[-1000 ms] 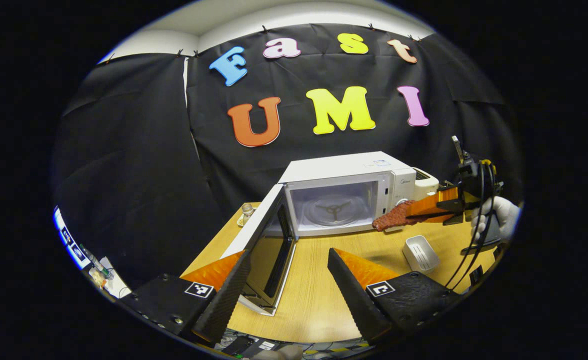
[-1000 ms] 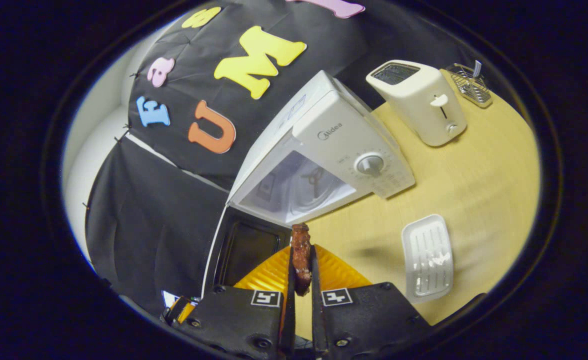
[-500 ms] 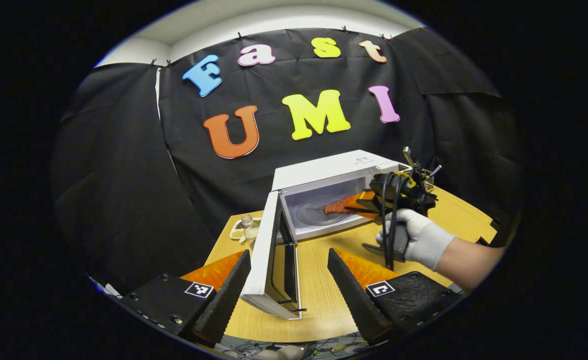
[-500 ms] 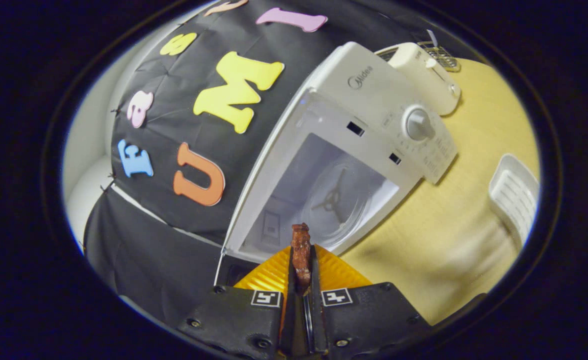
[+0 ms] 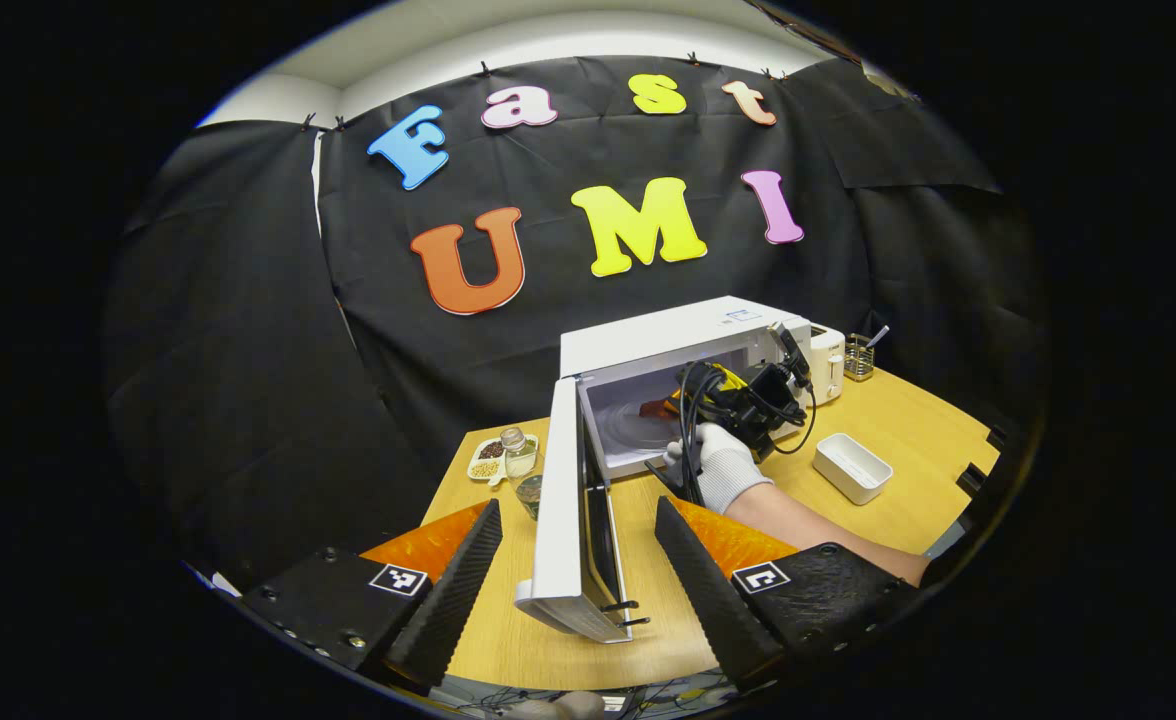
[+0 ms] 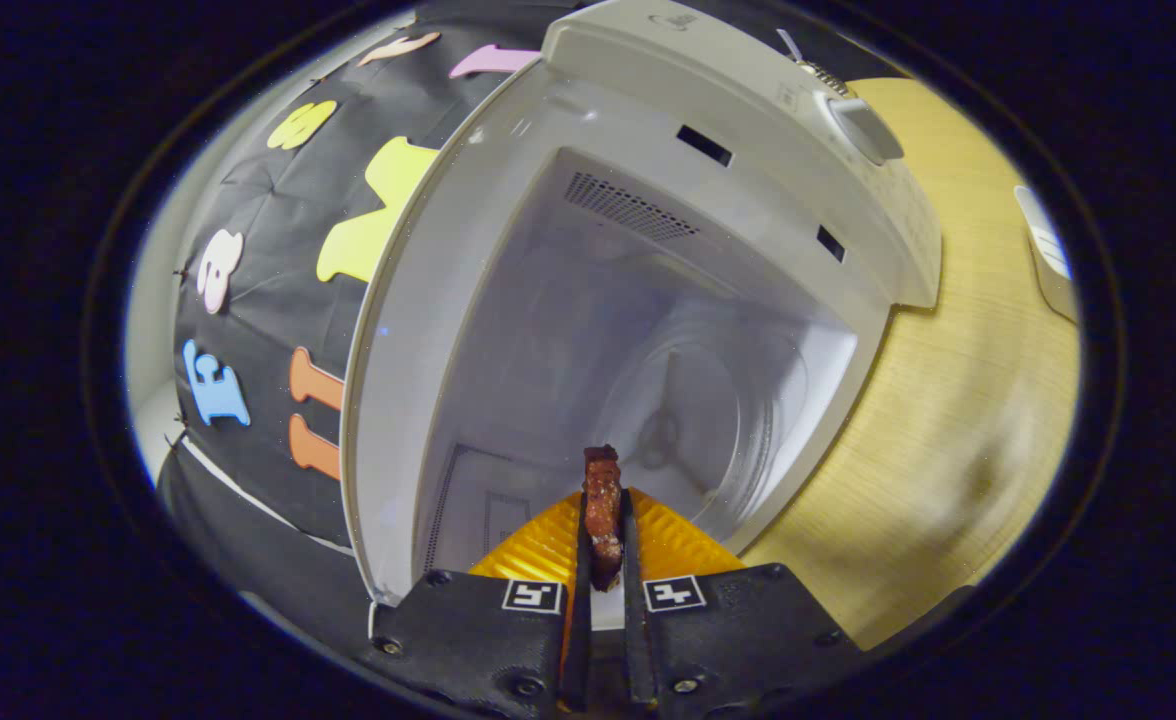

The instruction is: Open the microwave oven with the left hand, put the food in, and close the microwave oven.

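The white microwave [image 5: 683, 332] stands on the wooden table with its door [image 5: 560, 520] swung wide open toward me. In the right gripper view my right gripper [image 6: 603, 500] is shut on a flat reddish-brown piece of food [image 6: 602, 505], held edge-up at the mouth of the microwave cavity [image 6: 588, 330], above the glass turntable [image 6: 708, 410]. In the left gripper view the right gripper [image 5: 738, 400], held by a gloved hand [image 5: 723, 465], reaches into the oven's opening. My left gripper [image 5: 576, 545] is open, its fingers either side of the door's near edge without touching it.
A white rectangular tray [image 5: 852, 467] lies on the table right of the microwave. A toaster [image 5: 828, 358] and a wire utensil holder [image 5: 858, 355] stand behind it. A glass jar [image 5: 518, 455] and a small dish of grains [image 5: 488, 462] sit left of the door.
The right gripper has carried the food from the front of the control panel into the open cavity. The left gripper has drawn back a little, staying open.
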The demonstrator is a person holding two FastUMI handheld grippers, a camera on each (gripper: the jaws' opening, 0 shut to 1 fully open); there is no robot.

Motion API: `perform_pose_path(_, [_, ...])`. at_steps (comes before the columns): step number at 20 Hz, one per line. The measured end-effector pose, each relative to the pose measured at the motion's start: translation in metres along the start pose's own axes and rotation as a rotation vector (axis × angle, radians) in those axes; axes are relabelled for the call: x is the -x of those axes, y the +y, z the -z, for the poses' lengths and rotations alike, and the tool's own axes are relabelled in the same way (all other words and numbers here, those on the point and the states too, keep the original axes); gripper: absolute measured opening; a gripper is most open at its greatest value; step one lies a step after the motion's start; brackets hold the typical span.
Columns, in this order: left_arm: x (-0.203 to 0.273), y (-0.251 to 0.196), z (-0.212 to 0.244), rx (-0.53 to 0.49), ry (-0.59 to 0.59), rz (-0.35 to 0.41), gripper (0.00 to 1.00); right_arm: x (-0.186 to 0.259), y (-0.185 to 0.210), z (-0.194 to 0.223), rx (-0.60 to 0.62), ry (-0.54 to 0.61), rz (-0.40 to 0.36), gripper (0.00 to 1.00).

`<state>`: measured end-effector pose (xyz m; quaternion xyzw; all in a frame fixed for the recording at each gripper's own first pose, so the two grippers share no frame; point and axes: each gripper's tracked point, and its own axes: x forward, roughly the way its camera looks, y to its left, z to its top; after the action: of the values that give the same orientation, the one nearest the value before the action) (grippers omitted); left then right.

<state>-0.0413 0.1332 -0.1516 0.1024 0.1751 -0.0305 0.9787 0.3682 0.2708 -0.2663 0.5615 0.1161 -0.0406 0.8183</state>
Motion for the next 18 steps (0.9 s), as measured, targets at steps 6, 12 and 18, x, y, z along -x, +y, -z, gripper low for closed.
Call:
perform_pose_path(6, [-0.004,0.011,0.008,0.057,0.010,-0.015,0.95,-0.029,-0.026,0.014,0.140,0.027,0.081,0.17])
perform_pose_path(12, [-0.004,0.009,0.003,0.047,-0.007,-0.019,0.95,-0.028,-0.040,0.008,0.407,-0.015,0.165,0.37])
perform_pose_path(18, [-0.003,0.008,0.006,0.049,-0.007,-0.028,0.95,-0.018,-0.043,-0.012,0.582,-0.072,0.229,0.89])
